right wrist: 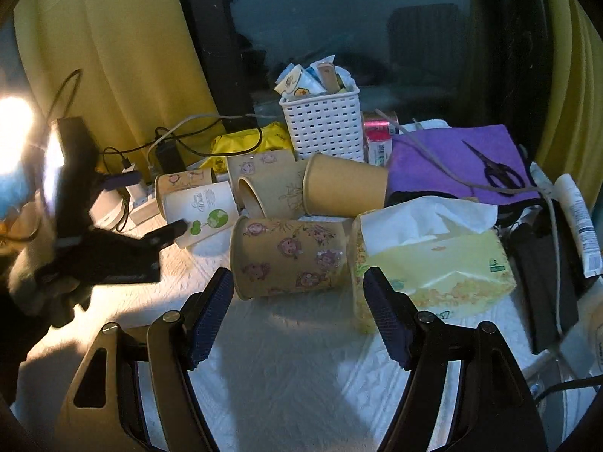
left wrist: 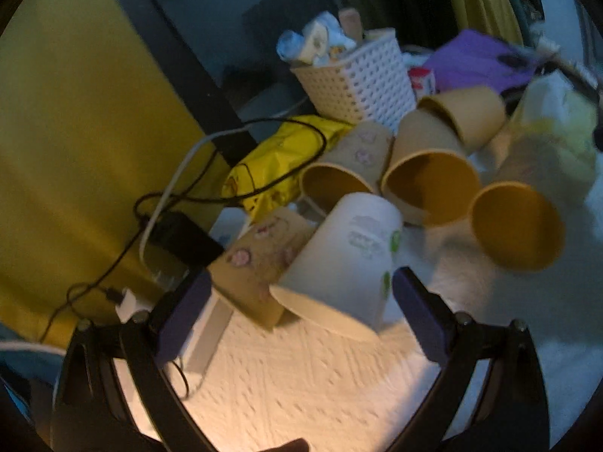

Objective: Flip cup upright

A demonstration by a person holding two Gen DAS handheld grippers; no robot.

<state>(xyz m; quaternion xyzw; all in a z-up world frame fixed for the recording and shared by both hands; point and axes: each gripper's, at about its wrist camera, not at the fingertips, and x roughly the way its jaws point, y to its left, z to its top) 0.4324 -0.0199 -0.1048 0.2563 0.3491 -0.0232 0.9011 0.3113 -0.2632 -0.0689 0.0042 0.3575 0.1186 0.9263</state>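
1. Left gripper (left wrist: 301,293) wide open, empty; white paper cup (left wrist: 339,260) on its side between my fingers.
2. Brown printed cup (left wrist: 260,263) touches it: could get pinched too.
3. Right gripper (right wrist: 297,312) open, idle.

blurred white cup (left wrist: 339,260), between spread fingers (left wrist: 418,301)

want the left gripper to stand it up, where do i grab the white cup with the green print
Grip the white cup across its side wall near mid-height. It is tipped with its rim nearest the open left gripper, which already brackets it, so close in from there, clear of the thin rim.
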